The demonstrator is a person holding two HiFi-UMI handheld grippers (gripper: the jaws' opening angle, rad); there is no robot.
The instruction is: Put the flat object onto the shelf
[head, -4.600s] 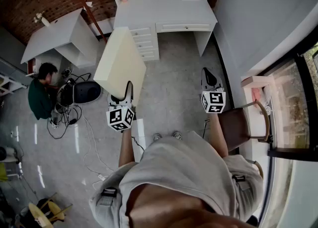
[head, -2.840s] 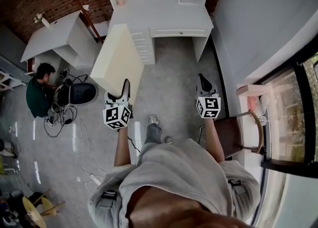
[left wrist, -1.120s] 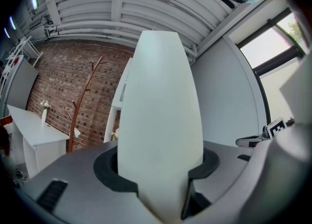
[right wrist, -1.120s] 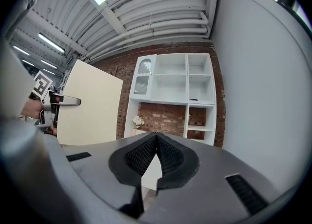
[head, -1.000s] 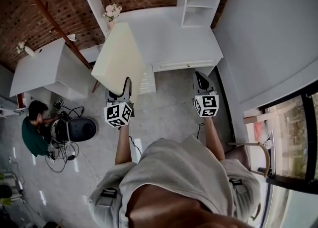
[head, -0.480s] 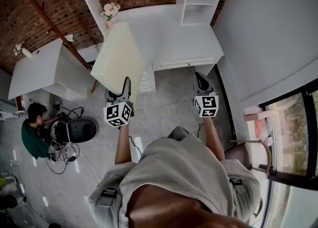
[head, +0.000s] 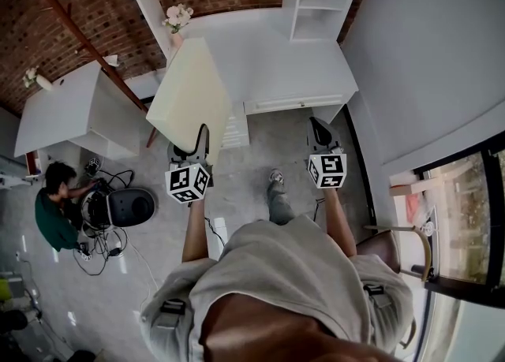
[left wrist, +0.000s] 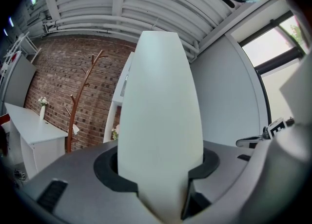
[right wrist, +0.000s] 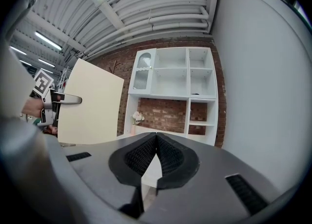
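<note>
The flat object is a large cream board. It stands on edge in my left gripper, which is shut on its lower edge. In the left gripper view the board fills the space between the jaws of the left gripper. From the right gripper view the board shows at the left, with the left gripper clamped on it. The white shelf unit stands on a white desk ahead; its open compartments face me. My right gripper is shut and holds nothing.
A vase of flowers stands at the desk's left end. A second white table and a wooden coat stand are at the left. A person sits on the floor by cables. A chair stands at the right by the window.
The desk and shelf have come closer and larger in view as I walked toward them. Within the last second one foot has stepped forward; both grippers hold their pose.
</note>
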